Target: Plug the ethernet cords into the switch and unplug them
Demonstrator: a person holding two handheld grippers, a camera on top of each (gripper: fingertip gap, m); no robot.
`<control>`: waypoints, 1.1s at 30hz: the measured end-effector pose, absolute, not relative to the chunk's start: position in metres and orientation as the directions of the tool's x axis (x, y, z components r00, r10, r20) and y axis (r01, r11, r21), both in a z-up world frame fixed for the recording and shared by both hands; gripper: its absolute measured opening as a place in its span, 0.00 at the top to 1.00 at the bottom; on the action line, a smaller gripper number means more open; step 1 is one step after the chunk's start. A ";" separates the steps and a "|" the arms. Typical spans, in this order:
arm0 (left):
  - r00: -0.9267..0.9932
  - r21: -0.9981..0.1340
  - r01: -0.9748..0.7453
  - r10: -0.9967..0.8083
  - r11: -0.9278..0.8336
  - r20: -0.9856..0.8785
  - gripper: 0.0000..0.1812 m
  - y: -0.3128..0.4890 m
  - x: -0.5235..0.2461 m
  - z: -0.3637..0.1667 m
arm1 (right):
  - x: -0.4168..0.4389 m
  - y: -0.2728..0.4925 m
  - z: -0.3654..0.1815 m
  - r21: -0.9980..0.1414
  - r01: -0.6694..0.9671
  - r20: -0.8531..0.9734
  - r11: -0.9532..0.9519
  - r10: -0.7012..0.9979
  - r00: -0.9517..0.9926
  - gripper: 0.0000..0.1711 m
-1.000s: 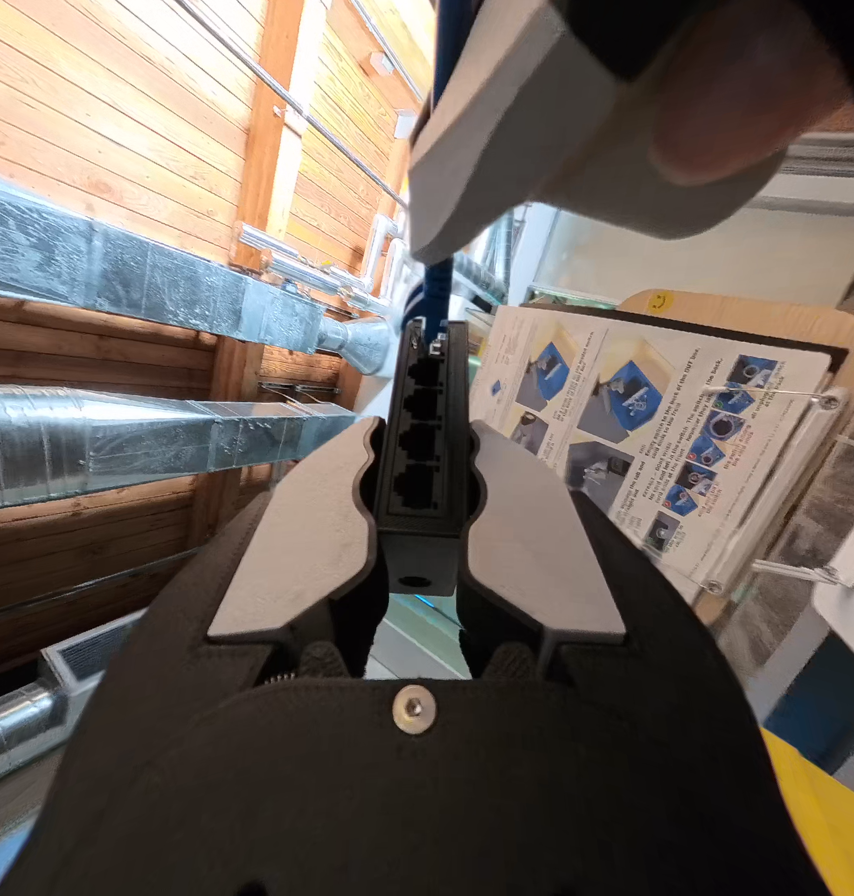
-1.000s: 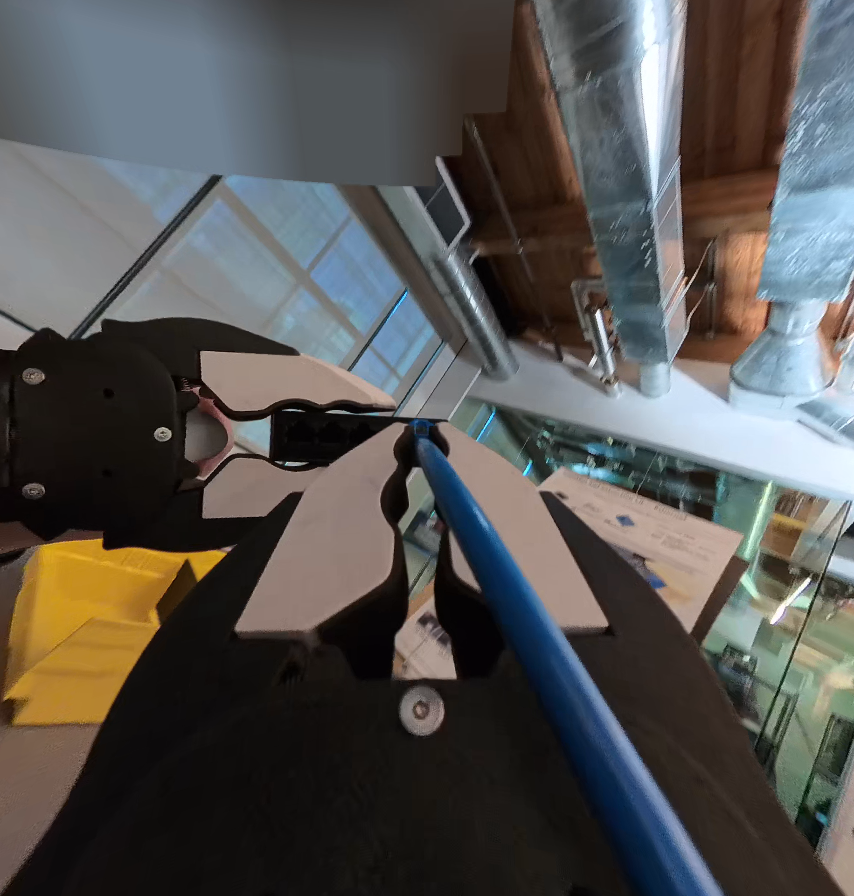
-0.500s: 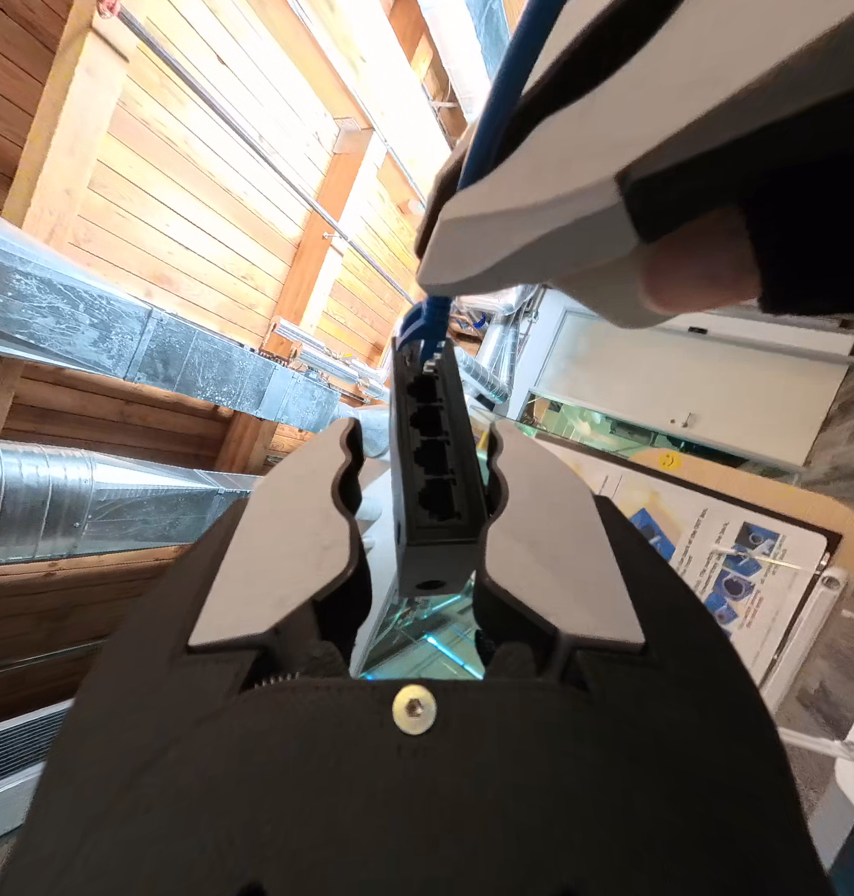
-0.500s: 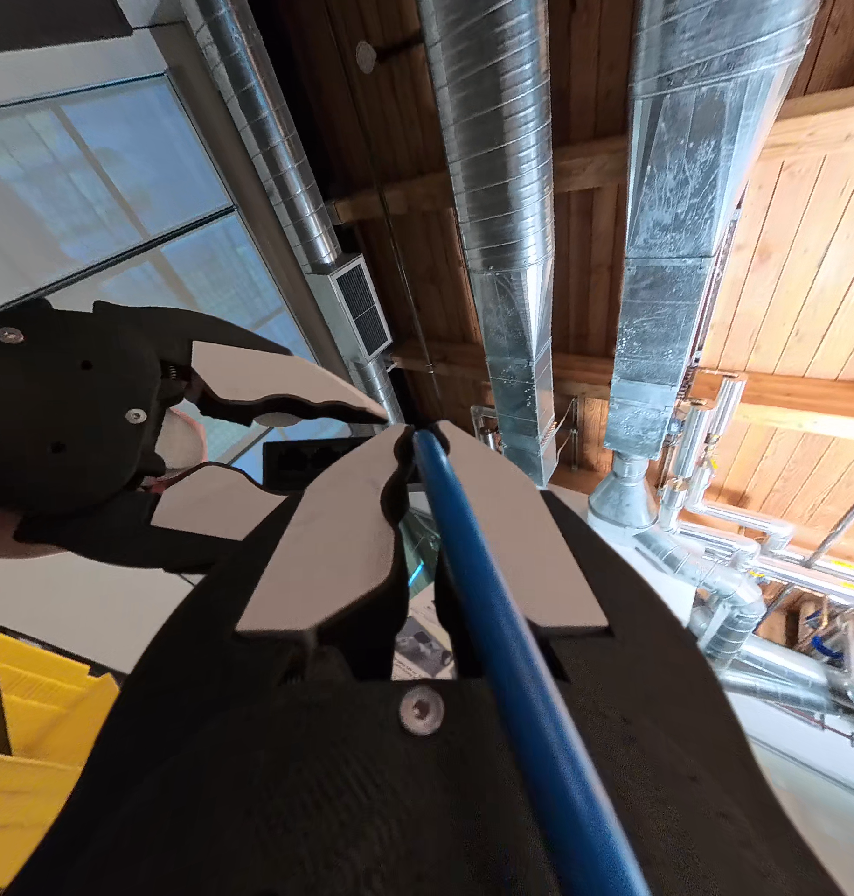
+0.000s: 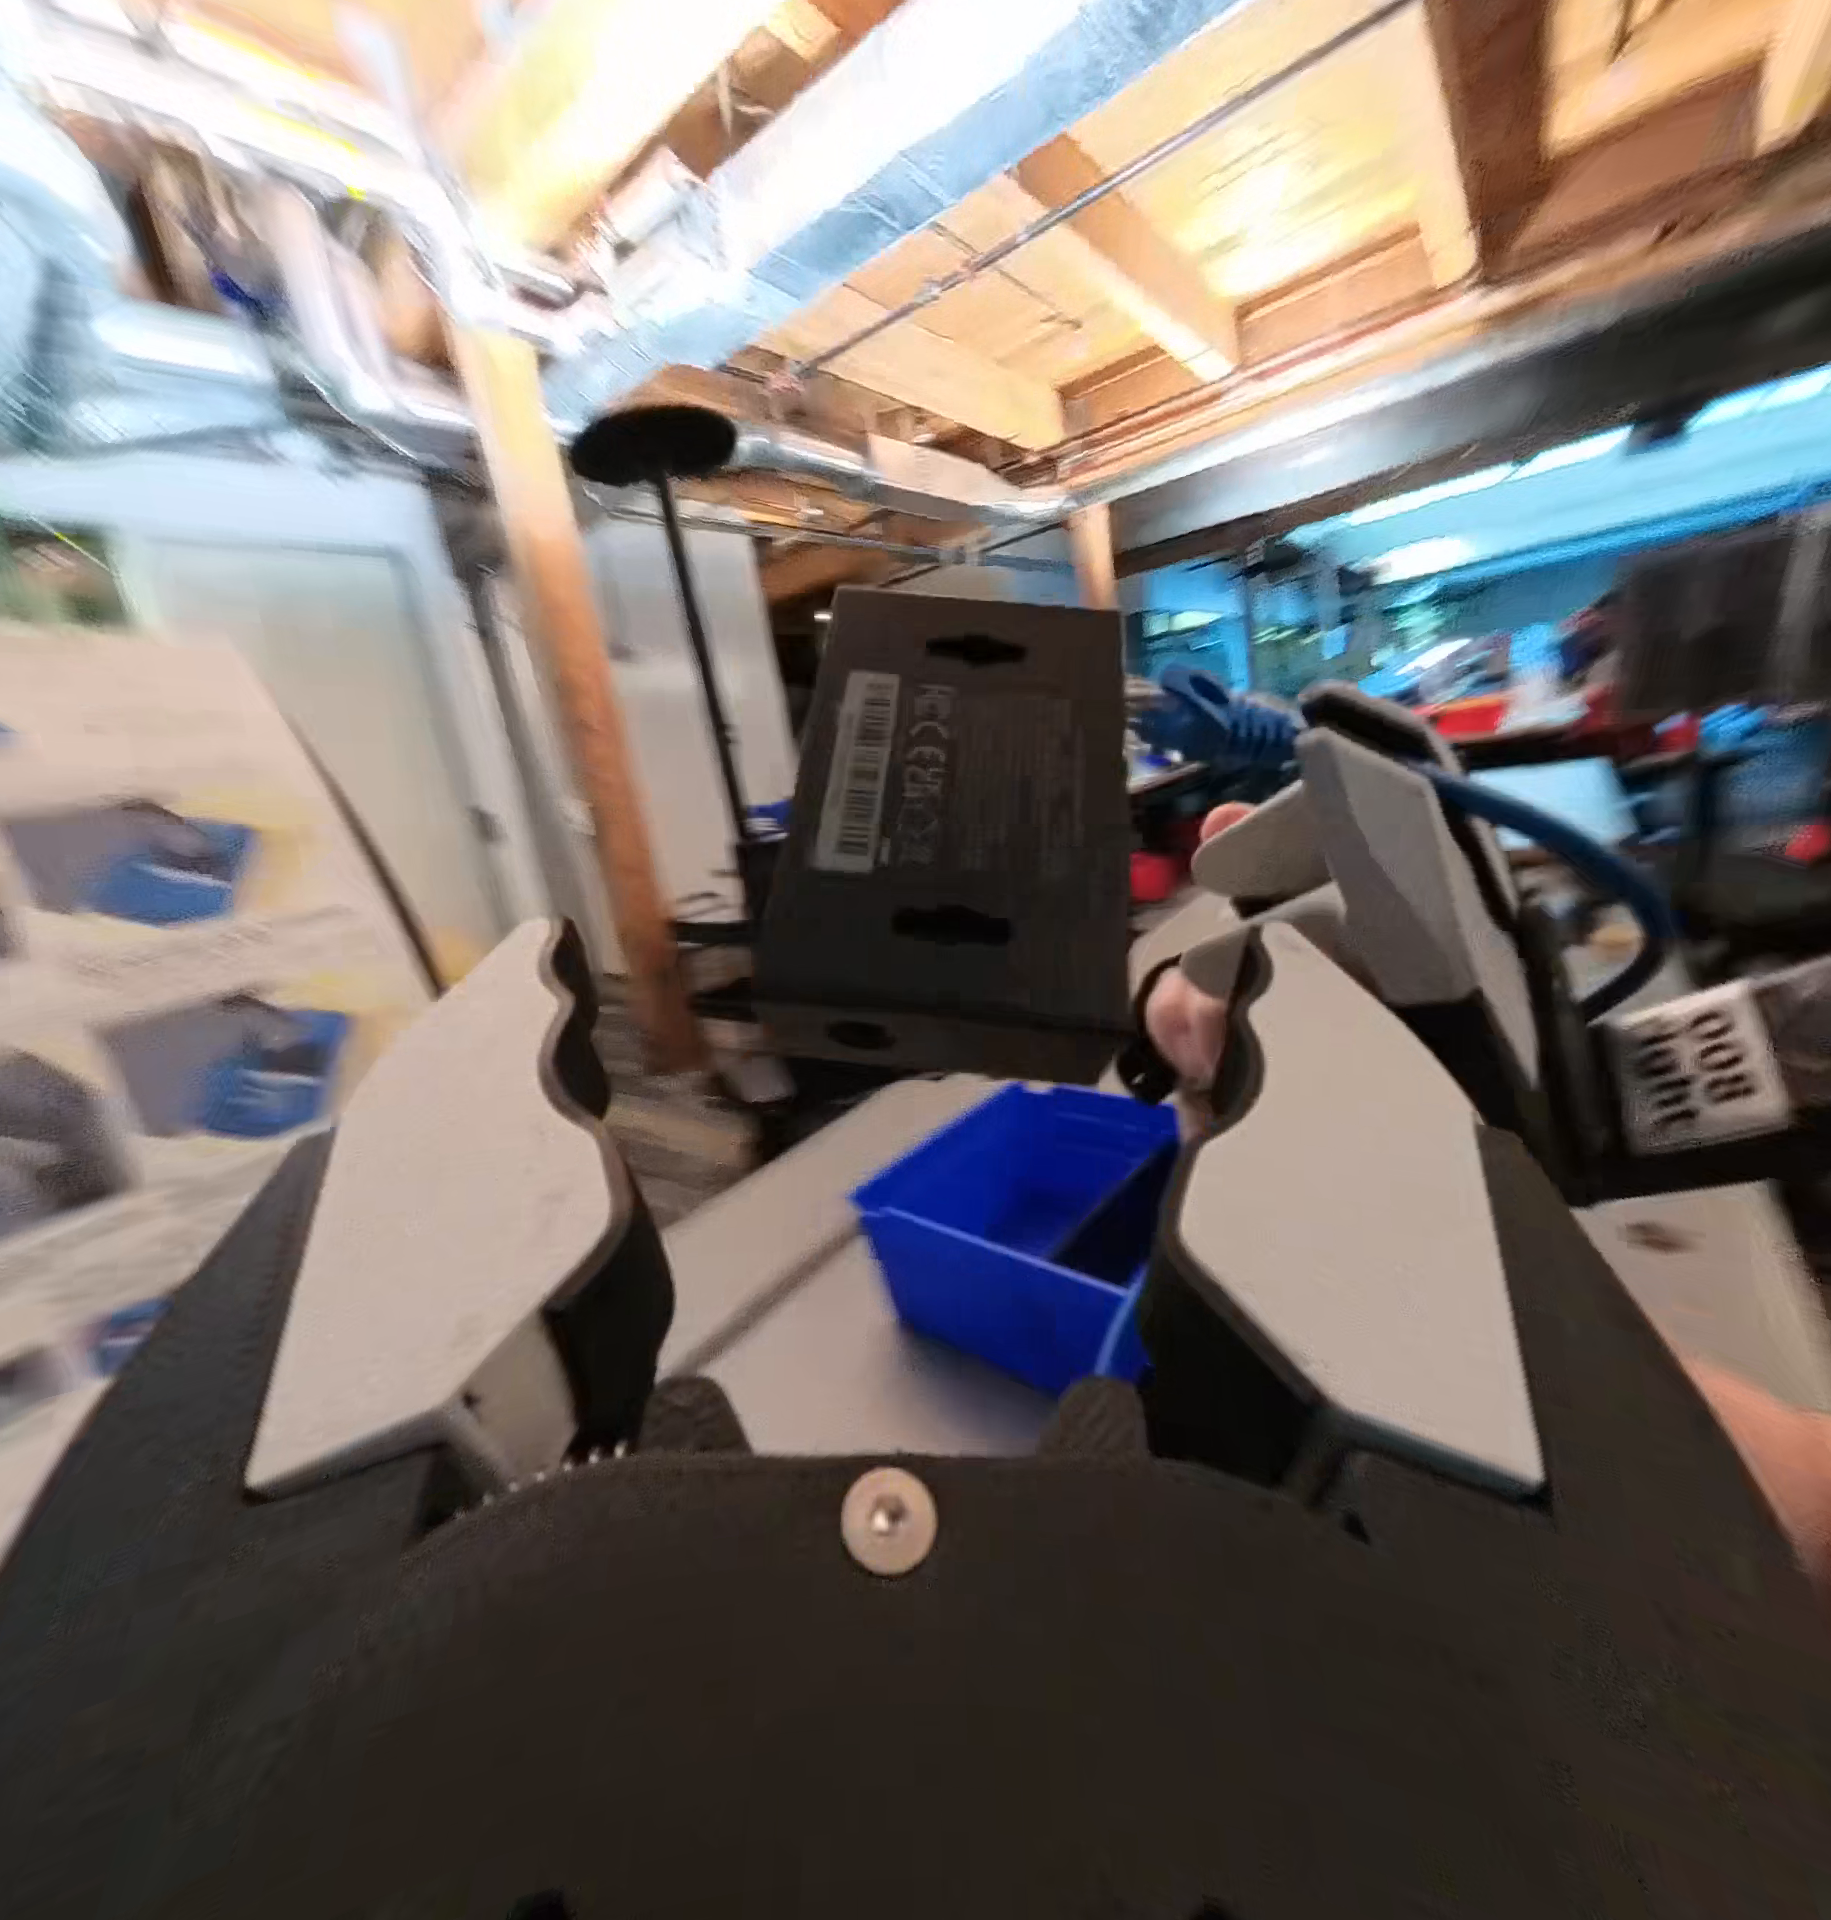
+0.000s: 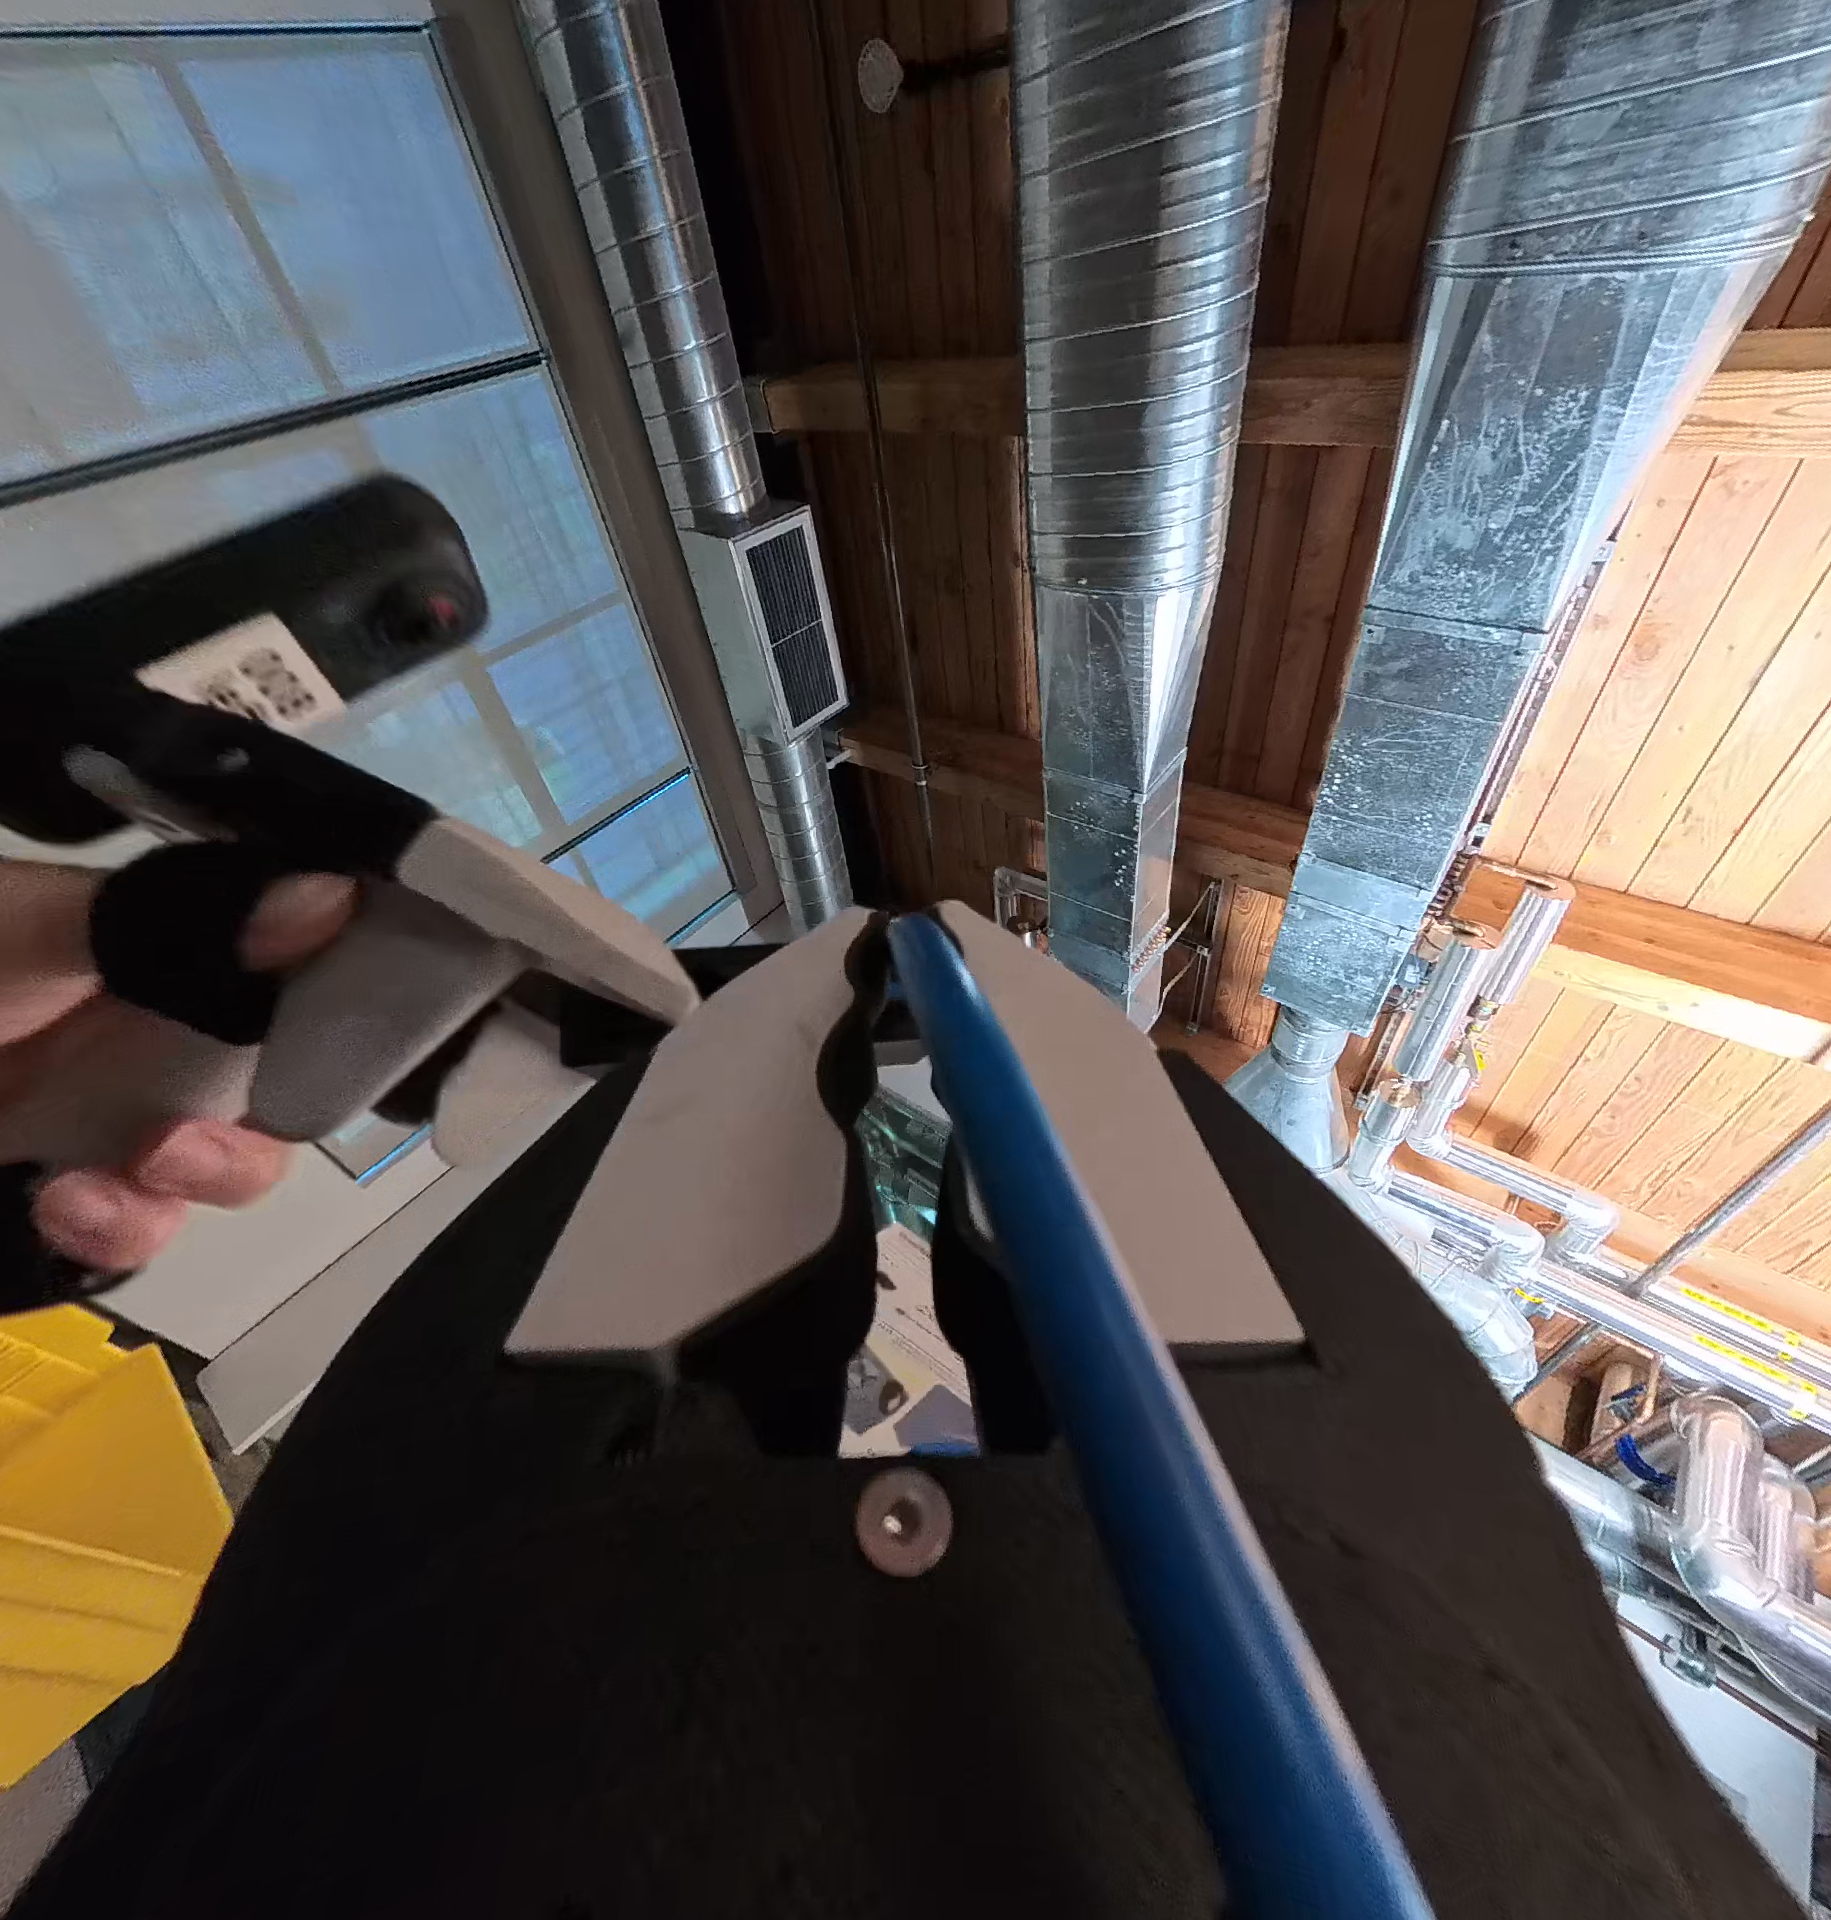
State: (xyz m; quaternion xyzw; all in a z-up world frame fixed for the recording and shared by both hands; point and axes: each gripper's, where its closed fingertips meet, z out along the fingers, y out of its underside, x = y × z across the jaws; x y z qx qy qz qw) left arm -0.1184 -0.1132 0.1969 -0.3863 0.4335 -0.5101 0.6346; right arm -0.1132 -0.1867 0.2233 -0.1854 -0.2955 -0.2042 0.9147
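Observation:
The black switch [image 5: 952, 831] hangs in the air ahead of my left gripper [image 5: 906, 935], with its labelled underside facing the camera. My left gripper is wide open and does not touch the switch. The blue ethernet cord [image 5: 1576, 842] meets the switch's upper right edge at its plug boot [image 5: 1223, 717]. My right gripper [image 5: 1316, 727] is shut on the cord just behind the plug. In the right wrist view my right gripper [image 6: 900, 925] clamps the cord [image 6: 1046, 1195]. Only a sliver of the switch [image 6: 604, 1023] shows there, behind the left gripper [image 6: 620, 1049].
A blue bin [image 5: 1015, 1257] sits on the grey table [image 5: 786, 1299] below the switch. A yellow bin [image 6: 59, 1507] is at the lower left of the right wrist view. A picture board [image 5: 163, 935] stands at the left. Ducts and wooden beams run overhead.
My left gripper has opened and let go of the switch, and its view has swung down toward the room. The switch now hangs from the cord in my right gripper.

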 end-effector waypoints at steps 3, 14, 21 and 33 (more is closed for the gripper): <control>-0.047 -0.915 0.385 -0.988 0.116 -0.145 0.53 -0.117 -0.115 0.195 | -0.119 -0.179 0.218 -0.233 0.476 0.628 0.848 -0.242 0.739 0.96; 0.144 -0.819 0.434 -0.927 0.374 -0.347 0.59 -0.091 -0.134 0.195 | -0.121 -0.144 0.201 -0.421 0.287 0.567 0.860 0.002 0.824 0.96; 0.164 -0.833 0.391 -0.920 0.392 -0.356 0.59 -0.088 -0.131 0.185 | -0.120 -0.141 0.199 -0.474 0.202 0.522 0.857 0.089 0.848 0.95; 0.290 -0.779 0.172 -0.786 0.603 -0.545 0.59 -0.070 -0.134 0.177 | -0.116 -0.120 0.188 -0.592 0.153 0.500 0.792 0.212 0.839 0.95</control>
